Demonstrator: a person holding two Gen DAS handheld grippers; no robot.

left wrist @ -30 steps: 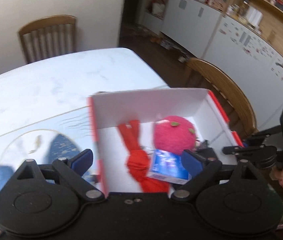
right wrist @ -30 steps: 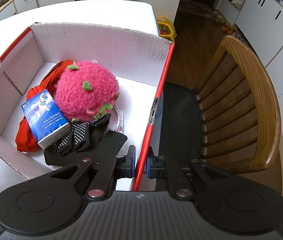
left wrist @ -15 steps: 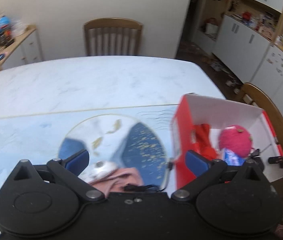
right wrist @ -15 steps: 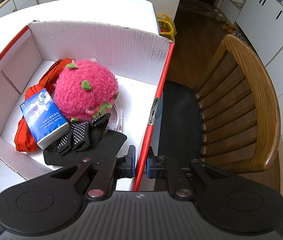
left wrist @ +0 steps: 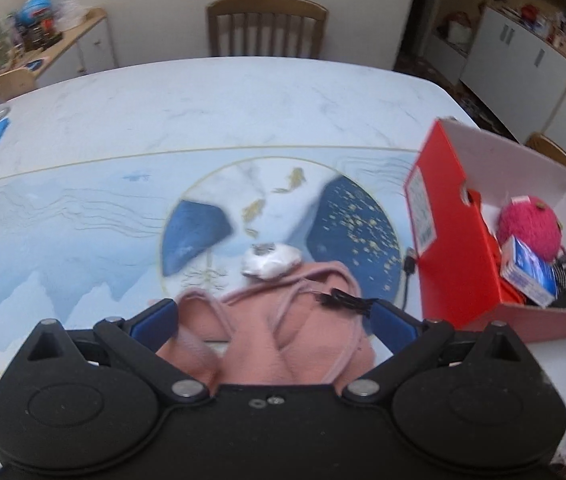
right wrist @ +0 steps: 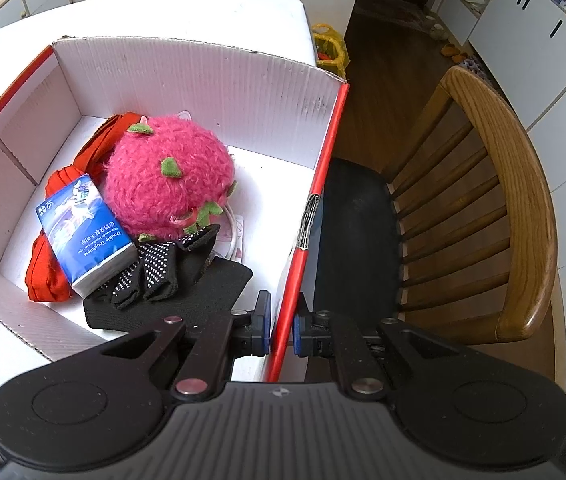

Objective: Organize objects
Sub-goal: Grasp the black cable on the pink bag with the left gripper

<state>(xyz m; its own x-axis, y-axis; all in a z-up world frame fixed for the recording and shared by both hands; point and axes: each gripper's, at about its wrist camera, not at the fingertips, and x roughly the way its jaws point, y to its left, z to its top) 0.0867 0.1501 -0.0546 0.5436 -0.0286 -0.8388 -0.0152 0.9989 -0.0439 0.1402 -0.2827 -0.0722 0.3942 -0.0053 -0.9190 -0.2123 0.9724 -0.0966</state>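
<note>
the left gripper (left wrist: 273,322) stands wide, its blue pads on either side of a pink garment (left wrist: 279,340) lying on the table (left wrist: 243,100) at 6 o'clock in the left wrist view; whether the pads touch the cloth cannot be told. half a second ago only the garment's edge showed; a second ago this camera looked straight into the box. a black cable (left wrist: 347,301) lies across the garment at 4 o'clock, and a small white object (left wrist: 270,260) rests just beyond it, touching its far edge. the red box (left wrist: 459,248) has slid out to 3 o'clock, its red outer side now showing.

the right gripper (right wrist: 281,330) stays narrow, clamped on the box's red right wall (right wrist: 315,216), as in both earlier frames. inside, from near to far: black dotted gloves (right wrist: 163,276), a blue tissue pack (right wrist: 85,232) at 9 o'clock on a red cloth (right wrist: 45,276), then the pink plush fruit (right wrist: 169,184). a wooden chair (right wrist: 515,208) stands at 3 o'clock beside the box.
</note>
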